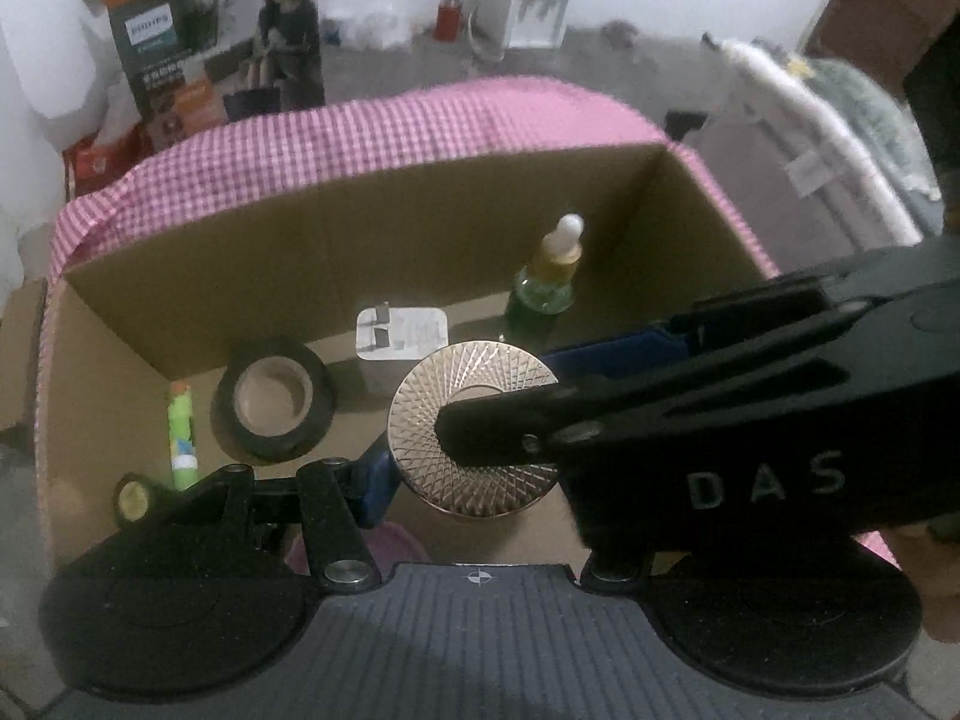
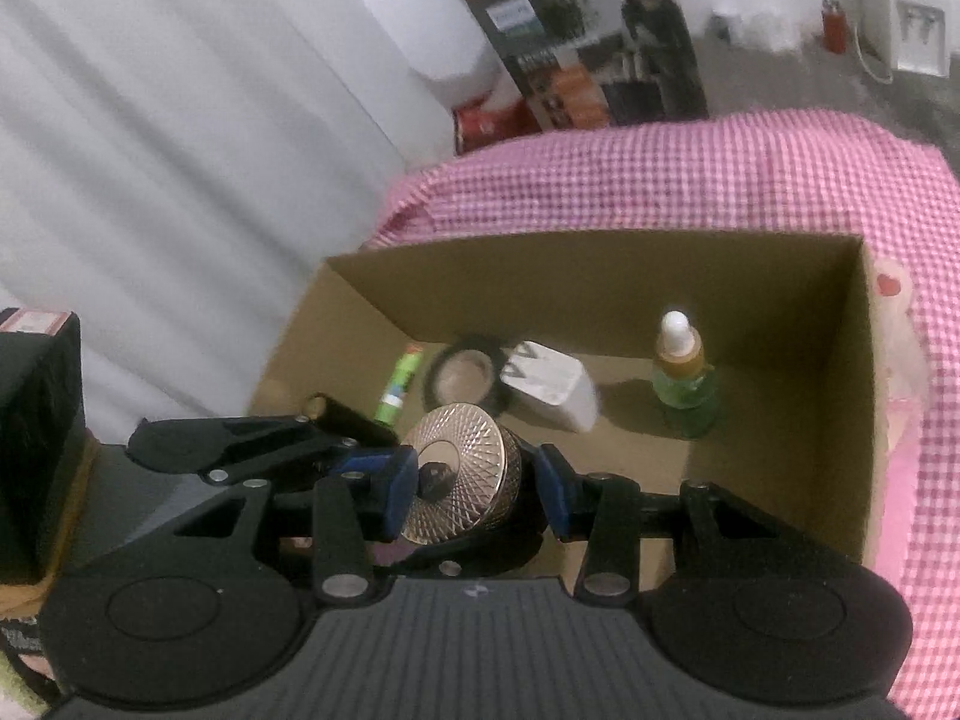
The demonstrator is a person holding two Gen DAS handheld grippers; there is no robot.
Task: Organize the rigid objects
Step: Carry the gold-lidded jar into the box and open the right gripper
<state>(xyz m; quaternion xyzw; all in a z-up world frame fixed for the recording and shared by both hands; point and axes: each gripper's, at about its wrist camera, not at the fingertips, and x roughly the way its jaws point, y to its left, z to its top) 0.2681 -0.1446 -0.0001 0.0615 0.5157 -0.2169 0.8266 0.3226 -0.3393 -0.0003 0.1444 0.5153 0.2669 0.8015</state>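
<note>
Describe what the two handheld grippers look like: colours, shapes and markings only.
Both are black. The left gripper and the right gripper have flat linkage bars joined by silver pivot pins, two round black discs at the base, a ribbed grey plate with a small crosshair mark, and blue pads. One finger, seen from the left wrist, bears raised "DAS" lettering.

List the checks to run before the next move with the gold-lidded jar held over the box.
1. Right gripper grips the gold-lidded jar: ok, a pad on each side.
2. Left gripper grips the jar: cannot tell, one finger is hidden behind the right gripper.
3. Jar is inside the cardboard box walls: ok.
4. Box floor under the jar is free: cannot tell, the jar and grippers hide it.
5. Dropper bottle upright and apart from the jar: ok.
6. Tape roll lies flat, away from the jar: ok.
</note>
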